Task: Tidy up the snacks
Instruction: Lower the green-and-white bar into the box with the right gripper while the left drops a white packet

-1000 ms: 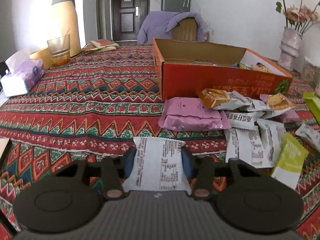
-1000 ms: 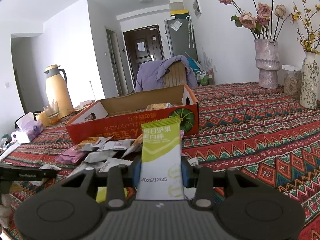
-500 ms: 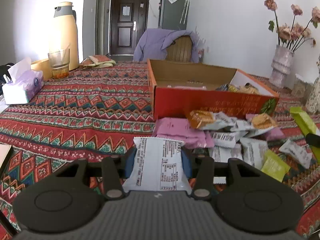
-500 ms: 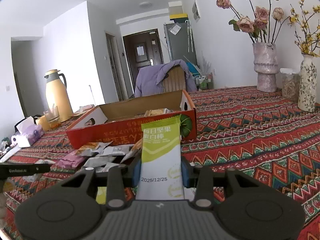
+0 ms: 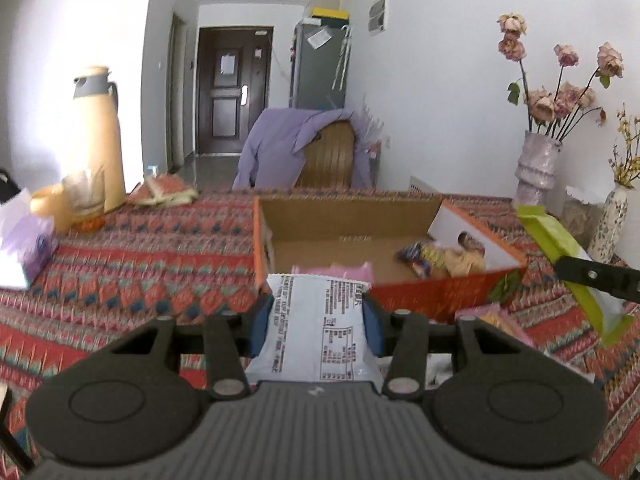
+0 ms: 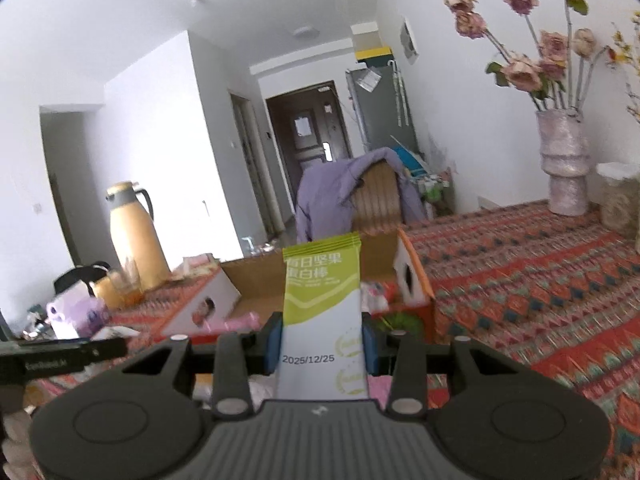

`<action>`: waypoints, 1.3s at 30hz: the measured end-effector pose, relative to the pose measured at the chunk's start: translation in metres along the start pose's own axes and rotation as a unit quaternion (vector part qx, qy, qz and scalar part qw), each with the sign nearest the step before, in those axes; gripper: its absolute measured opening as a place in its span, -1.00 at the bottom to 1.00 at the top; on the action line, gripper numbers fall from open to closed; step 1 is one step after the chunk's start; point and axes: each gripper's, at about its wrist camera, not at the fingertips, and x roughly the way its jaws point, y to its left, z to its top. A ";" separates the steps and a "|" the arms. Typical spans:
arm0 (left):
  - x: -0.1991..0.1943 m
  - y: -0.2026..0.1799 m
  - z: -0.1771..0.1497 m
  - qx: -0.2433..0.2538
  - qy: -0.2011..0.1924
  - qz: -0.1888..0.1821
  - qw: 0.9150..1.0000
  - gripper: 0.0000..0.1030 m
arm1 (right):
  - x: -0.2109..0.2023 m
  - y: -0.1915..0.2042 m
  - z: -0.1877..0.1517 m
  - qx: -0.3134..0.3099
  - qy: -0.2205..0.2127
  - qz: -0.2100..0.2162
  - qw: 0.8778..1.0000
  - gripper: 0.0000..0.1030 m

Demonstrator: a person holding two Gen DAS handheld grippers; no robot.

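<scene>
My left gripper [image 5: 318, 322] is shut on a white snack packet [image 5: 320, 328] with black print, held just before the near wall of the orange cardboard box [image 5: 440, 292]. Inside the box lie a pink packet [image 5: 332, 270] and several wrapped snacks [image 5: 436, 260]. My right gripper [image 6: 320, 344] is shut on a green-and-white snack bar [image 6: 322, 300], raised in front of the same box [image 6: 412, 276]. In the left wrist view that green bar [image 5: 560, 248] and a right finger [image 5: 596, 276] show at the right edge. More packets [image 5: 492, 320] lie on the patterned cloth below.
A yellow thermos [image 5: 96, 136], a glass [image 5: 84, 192] and a tissue pack [image 5: 24, 244] stand at the table's far left. Vases with flowers [image 5: 536, 168] stand at the far right. A chair draped with purple cloth [image 5: 308, 148] is behind the table.
Both grippers have risen with their packets still held and drawn closer to the orange box; its inside now shows in the left wrist view, and the loose packet pile has dropped below.
</scene>
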 end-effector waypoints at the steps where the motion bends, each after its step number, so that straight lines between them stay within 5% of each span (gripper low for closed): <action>1: 0.003 -0.002 0.005 0.001 -0.004 -0.001 1.000 -0.08 | 0.006 0.001 0.006 0.001 -0.002 0.003 1.000 -0.25; 18: 0.070 -0.027 0.080 0.002 -0.028 0.016 0.999 -0.08 | 0.139 0.029 0.067 -0.006 0.046 0.009 0.999 -0.25; 27: 0.138 -0.015 0.062 -0.023 0.038 0.057 0.997 -0.08 | 0.202 0.035 0.045 -0.015 0.110 -0.024 0.994 -0.25; 34: 0.147 -0.004 0.046 -0.037 0.052 0.048 0.997 -0.03 | 0.210 0.027 0.033 -0.002 0.121 -0.026 0.992 -0.20; 39: 0.130 -0.003 0.046 -0.033 0.020 0.042 0.998 0.43 | 0.194 0.019 0.038 0.010 0.101 -0.019 0.995 0.37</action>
